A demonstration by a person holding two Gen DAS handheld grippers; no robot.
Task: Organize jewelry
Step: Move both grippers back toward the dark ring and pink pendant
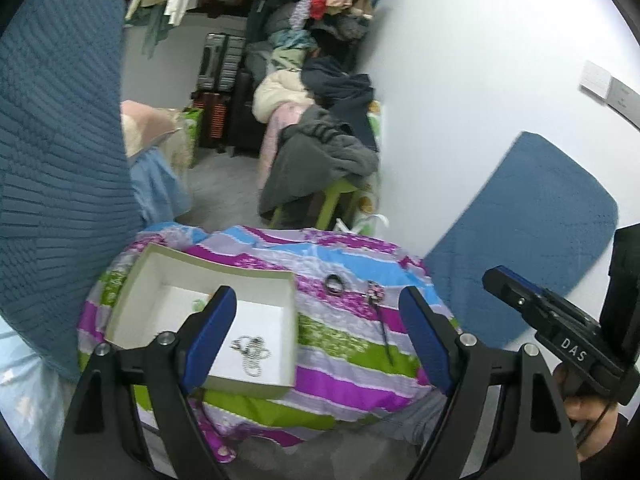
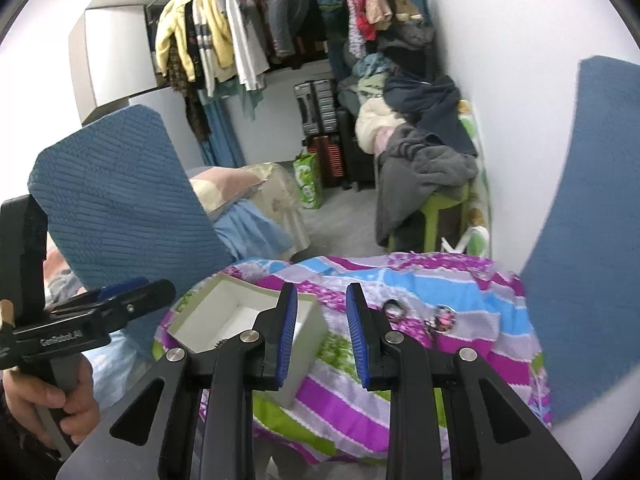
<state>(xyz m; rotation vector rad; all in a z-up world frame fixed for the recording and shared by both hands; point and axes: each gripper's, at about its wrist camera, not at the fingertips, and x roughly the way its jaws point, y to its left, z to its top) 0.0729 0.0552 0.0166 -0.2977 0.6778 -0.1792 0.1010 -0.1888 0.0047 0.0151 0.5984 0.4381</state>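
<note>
Chain (image 1: 251,354) in box (image 1: 160,266) — ring (image 1: 334,283) outside.

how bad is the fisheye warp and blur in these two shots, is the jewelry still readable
Left wrist view: edges bow hard, but the chain in the white box, the ring and the hairpin read fairly sharp. Right wrist view: same warp, flat lighting, ring soft, chain hidden by the box wall.

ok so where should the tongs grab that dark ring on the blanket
Take the ring across its band from above, with one finger on each outer side. It lies nearly flat on the soft striped blanket, so a sideways approach would probably just push it. The right tongs are open and nearest.
</note>
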